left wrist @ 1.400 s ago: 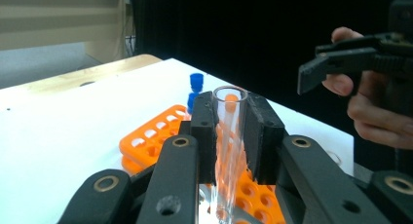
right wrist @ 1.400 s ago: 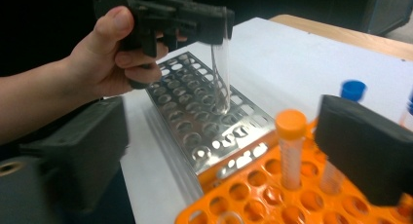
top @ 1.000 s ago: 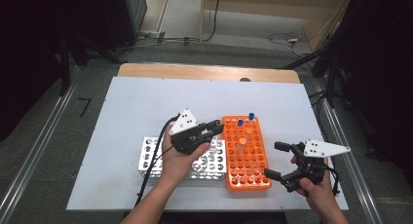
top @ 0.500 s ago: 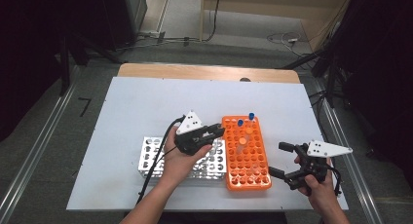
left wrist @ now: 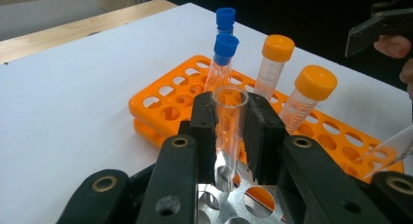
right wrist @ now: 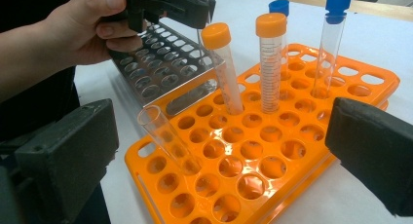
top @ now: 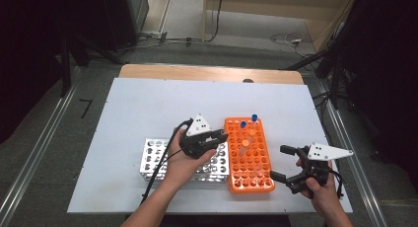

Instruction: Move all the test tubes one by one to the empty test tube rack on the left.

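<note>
Left gripper grips a clear open tube just below its rim, above the seam between metal rack and orange rack, near the worktop's front edge. Tube looks light, stiff, slick, likely breakable; best held on the upper wall, gently. Right gripper hangs with jaws wide apart, empty, near the front right corner.

a white table with a wooden far edge carried two racks side by side near its front: a metal rack and an orange rack to its right.
</note>
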Motion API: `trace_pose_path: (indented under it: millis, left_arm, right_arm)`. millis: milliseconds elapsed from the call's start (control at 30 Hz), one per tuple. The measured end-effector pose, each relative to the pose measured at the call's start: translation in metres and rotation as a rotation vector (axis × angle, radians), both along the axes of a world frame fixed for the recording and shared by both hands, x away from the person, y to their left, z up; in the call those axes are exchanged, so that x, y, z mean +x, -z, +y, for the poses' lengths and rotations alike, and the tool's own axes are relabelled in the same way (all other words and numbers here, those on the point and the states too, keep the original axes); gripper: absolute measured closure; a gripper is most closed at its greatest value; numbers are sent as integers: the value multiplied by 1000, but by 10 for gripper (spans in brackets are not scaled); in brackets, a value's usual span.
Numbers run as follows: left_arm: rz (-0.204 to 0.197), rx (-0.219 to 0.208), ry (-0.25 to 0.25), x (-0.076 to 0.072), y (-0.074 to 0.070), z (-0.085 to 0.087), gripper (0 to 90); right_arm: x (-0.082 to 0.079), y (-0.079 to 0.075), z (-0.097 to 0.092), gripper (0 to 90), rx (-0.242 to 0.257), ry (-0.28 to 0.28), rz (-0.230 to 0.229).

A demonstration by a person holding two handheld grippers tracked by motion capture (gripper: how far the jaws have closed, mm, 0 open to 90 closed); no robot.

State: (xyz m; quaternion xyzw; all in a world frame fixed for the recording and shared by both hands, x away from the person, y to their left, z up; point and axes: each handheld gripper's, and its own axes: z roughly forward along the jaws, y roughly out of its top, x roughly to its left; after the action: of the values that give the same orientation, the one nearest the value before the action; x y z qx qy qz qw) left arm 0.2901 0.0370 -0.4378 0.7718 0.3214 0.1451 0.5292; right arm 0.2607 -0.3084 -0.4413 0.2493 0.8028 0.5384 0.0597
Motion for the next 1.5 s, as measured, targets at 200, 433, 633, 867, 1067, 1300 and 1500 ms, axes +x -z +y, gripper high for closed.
trace_pose_path:
  millis: [200,433,633,867,1067,1300,1500]
  left_arm:
    - [0,64,5,-2,0,-4,763]
    - [24,89,20,-1,1,-4,754]
    - [63,52,11,2,1,0,680]
    - [36,-35,4,-5,-5,13,482]
    - [22,-88,11,-17,-11,25,277]
    - [16,-115,41,-32,-16,35,101]
    - [28,-127,65,-39,-9,44,6]
  right_arm:
    - [0,1,1,0,-8,-6,1]
    - [-1,2,4,0,-19,-34,1]
    - [-2,4,8,16,-15,-62,15]
    - [-3,10,15,143,-15,-100,36]
    - [-2,18,22,284,-48,-113,60]
    - [1,30,29,413,-95,-128,79]
    - [0,36,33,511,-122,-141,75]
